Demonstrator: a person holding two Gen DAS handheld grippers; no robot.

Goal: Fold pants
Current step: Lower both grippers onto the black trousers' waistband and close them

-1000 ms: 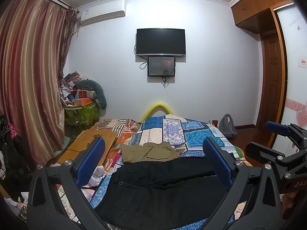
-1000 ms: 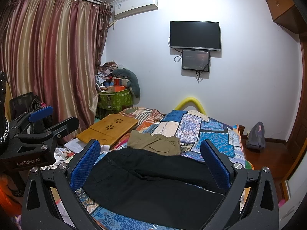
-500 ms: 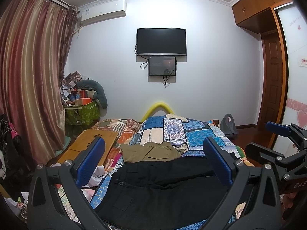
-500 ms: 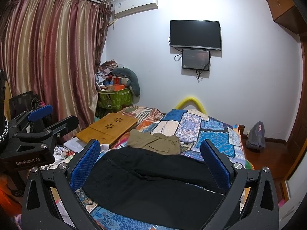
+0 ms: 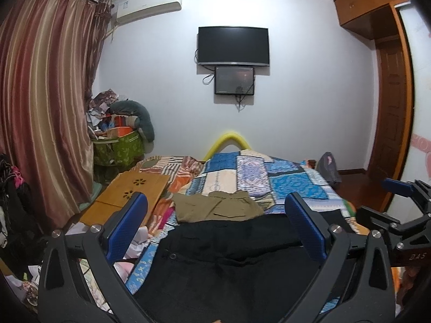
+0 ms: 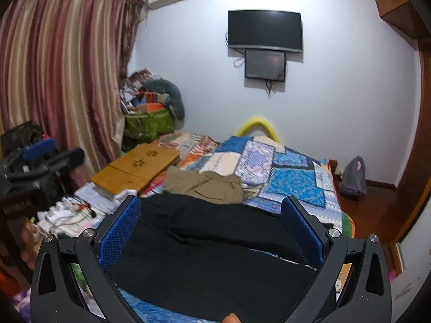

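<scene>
Black pants point(image 5: 223, 258) point(image 6: 204, 247) lie spread flat across the near end of the bed's patchwork cover. My left gripper point(image 5: 215, 210) hovers above them, open, with nothing between its blue pads point(image 5: 129, 220). My right gripper point(image 6: 211, 210) is open too, held over the same black pants, its blue fingers point(image 6: 304, 231) wide apart. Just beyond the black pants lies a folded khaki garment point(image 5: 215, 208) point(image 6: 204, 185). The right gripper's body point(image 5: 398, 215) shows at the right edge of the left wrist view. In the right wrist view, the left gripper's body point(image 6: 40, 158) is at the left edge.
A wooden lap desk point(image 5: 126, 196) rests on the bed's left side beside loose clothes and papers point(image 6: 70, 212). A green bin of clutter point(image 5: 118, 148) stands by the striped curtain point(image 5: 40, 107). A TV point(image 5: 233, 45) hangs on the far wall. A grey backpack point(image 6: 353, 176) sits on the floor at right.
The right gripper has swung down and slightly right, closer over the black pants, its view now blurred. The left gripper has barely moved.
</scene>
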